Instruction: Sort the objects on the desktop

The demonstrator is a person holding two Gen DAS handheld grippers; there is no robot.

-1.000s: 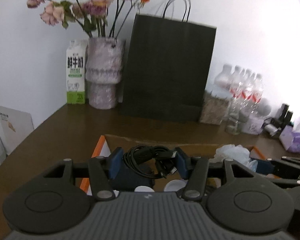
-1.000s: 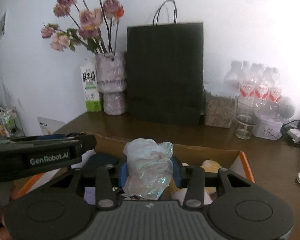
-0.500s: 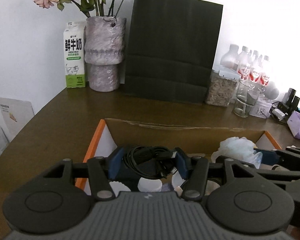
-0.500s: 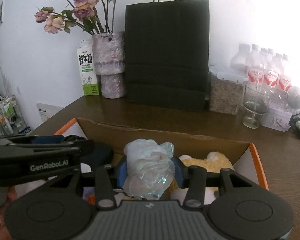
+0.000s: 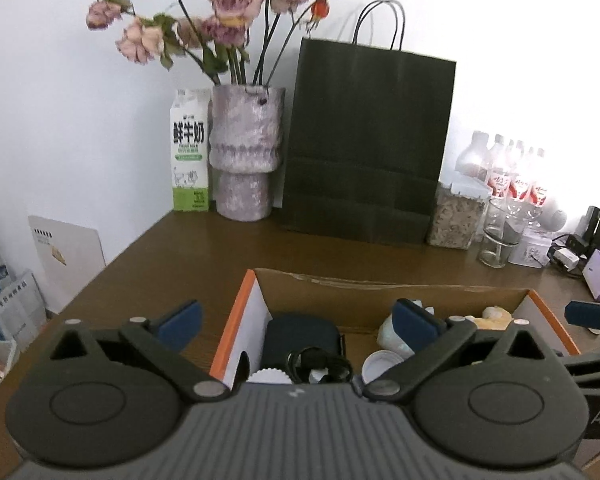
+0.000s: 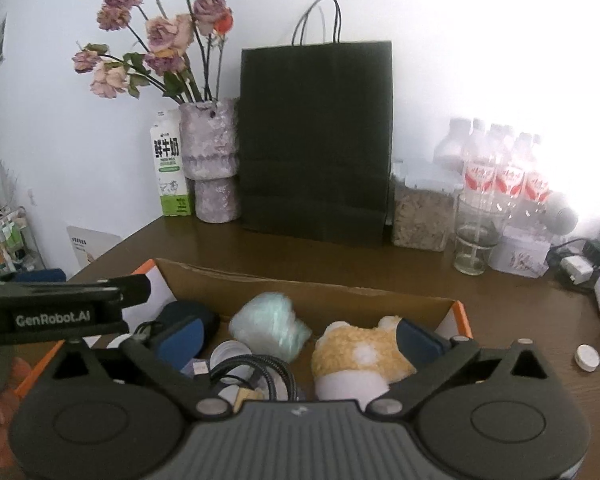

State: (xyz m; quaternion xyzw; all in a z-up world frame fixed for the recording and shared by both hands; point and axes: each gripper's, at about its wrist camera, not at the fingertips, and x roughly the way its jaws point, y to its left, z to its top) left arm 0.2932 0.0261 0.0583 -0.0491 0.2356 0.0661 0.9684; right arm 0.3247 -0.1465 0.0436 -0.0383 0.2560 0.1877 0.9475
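Plain white wall (image 5: pixel 60 80) behind, meeting a dark brown wooden table (image 5: pixel 188 248). Along the wall, left to right: milk carton (image 5: pixel 190 152), mauve vase (image 5: pixel 246 152) with wilted roses (image 5: pixel 228 0), black paper bag (image 5: pixel 366 140), clear jar of grain (image 5: pixel 456 216), empty glass (image 5: pixel 496 236), water bottles (image 5: pixel 508 172). Strong glare at far right, washing out that corner. White card (image 5: pixel 66 256) leaning beside the table's left edge.

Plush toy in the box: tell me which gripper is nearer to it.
Right. The right gripper hangs open directly over the plush toy; the left gripper is over the box's other end.
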